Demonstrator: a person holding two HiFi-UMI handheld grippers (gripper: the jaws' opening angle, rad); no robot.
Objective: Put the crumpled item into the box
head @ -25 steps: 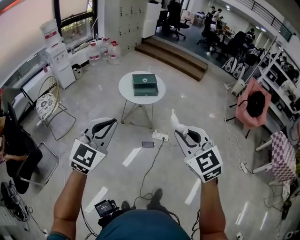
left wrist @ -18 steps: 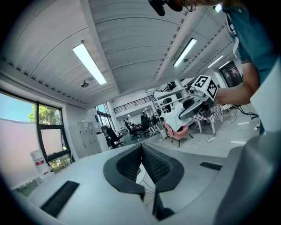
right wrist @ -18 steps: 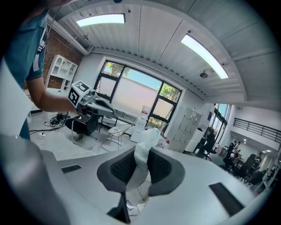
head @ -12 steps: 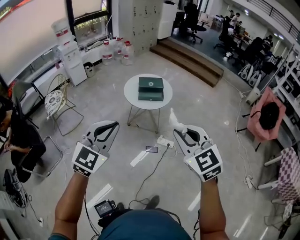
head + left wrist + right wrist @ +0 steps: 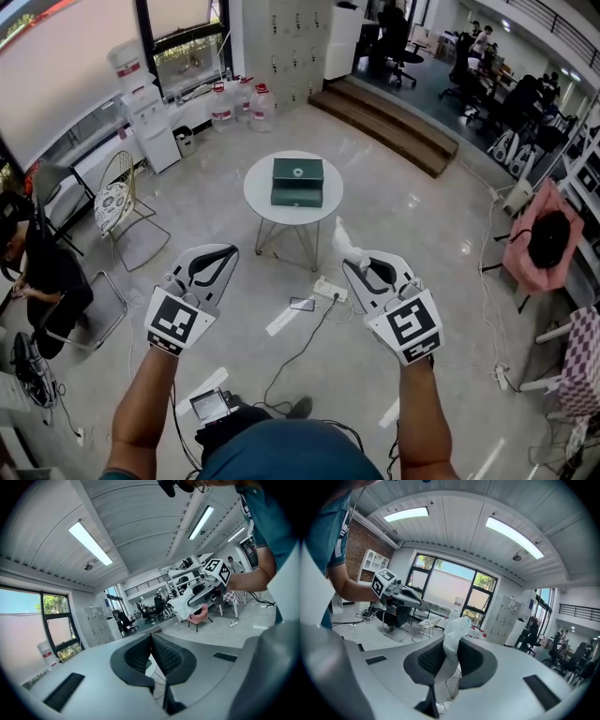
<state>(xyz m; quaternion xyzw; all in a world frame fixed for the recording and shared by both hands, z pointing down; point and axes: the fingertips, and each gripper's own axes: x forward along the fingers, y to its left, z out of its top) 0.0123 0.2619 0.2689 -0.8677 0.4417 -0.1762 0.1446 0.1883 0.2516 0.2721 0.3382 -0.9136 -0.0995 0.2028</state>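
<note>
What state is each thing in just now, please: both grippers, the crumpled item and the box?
left gripper: fingers together, nothing between them.
right gripper: fingers shut on the crumpled item.
crumpled item: held, sticking up past the fingers.
box: lid closed, standing on the round table.

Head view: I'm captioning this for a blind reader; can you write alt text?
The person's right gripper holds a white crumpled item; the left gripper is shut and empty. Ahead on the floor stands a round white table with a green box on it.
</note>
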